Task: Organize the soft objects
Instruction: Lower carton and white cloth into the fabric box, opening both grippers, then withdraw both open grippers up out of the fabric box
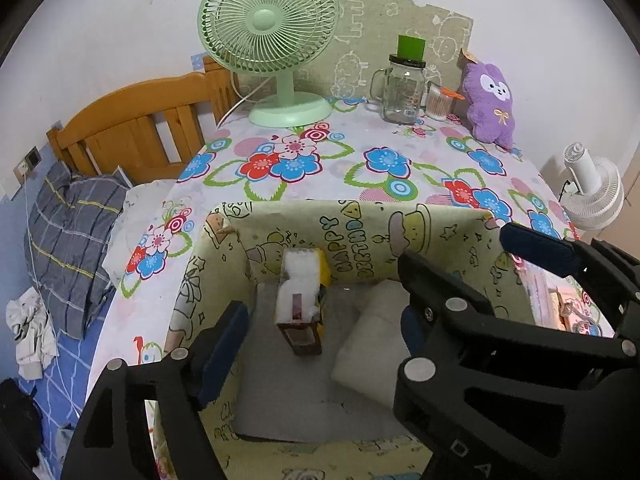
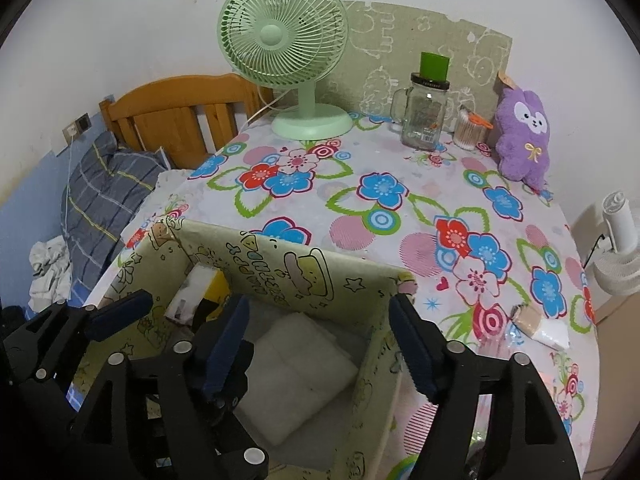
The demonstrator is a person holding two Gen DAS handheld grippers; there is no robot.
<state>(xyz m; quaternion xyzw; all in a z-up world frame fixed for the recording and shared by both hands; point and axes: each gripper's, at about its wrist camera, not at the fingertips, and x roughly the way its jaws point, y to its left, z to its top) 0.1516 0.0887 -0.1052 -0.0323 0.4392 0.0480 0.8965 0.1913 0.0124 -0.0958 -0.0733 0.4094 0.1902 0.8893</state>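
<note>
A yellow cartoon-print box [image 1: 360,216] [image 2: 280,256] stands at the near edge of the floral table. Inside lie a white soft pad [image 1: 372,340] [image 2: 304,364] and an upright pack of white tissue [image 1: 300,292]. My left gripper [image 1: 320,300] is open over the box, empty. My right gripper [image 2: 320,320] is open above the box's right wall, with the pad below it; it also shows in the left wrist view [image 1: 536,248]. A purple plush toy [image 1: 490,102] [image 2: 524,136] leans against the wall at the far right. A small wrapped soft item [image 2: 540,326] lies on the table to the right.
A green desk fan [image 1: 272,40] [image 2: 288,52], a glass jar with green lid [image 1: 404,80] [image 2: 426,108] and a cotton swab holder [image 2: 470,130] stand at the back. A wooden bed with grey pillow [image 1: 76,224] is left. A white fan [image 2: 620,248] stands right.
</note>
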